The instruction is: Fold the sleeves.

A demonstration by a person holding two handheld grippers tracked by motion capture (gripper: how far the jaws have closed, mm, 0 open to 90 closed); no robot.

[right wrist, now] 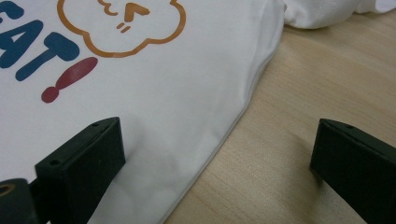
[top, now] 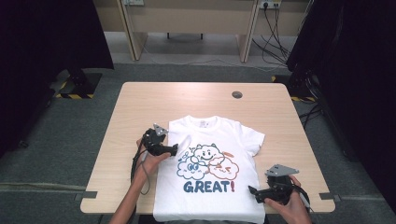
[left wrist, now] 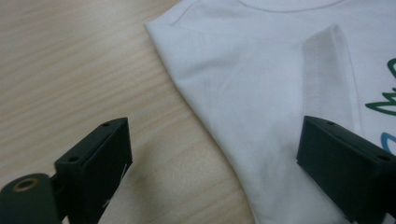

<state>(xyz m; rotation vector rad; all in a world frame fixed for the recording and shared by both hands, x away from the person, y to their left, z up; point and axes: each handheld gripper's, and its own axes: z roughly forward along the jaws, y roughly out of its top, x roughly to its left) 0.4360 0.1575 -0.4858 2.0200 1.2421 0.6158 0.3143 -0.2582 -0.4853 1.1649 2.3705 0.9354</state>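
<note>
One white T-shirt (top: 212, 163) lies flat, print side up, on the near half of the tabletop (top: 140, 100) — its left sleeve is folded in over the chest, and its hem hangs at the near edge. Above the shirt's left edge sits the left gripper (top: 175, 149), fingers (left wrist: 95, 158) wide with nothing between them but cloth and wood below. At the shirt's near right corner, the right gripper (top: 252, 193) hovers — fingers (right wrist: 84, 163) wide too, straddling the side seam.

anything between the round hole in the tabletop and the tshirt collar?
Nothing. In the high view the stretch from the hole down to the t-shirt collar is bare wooden table.
</note>
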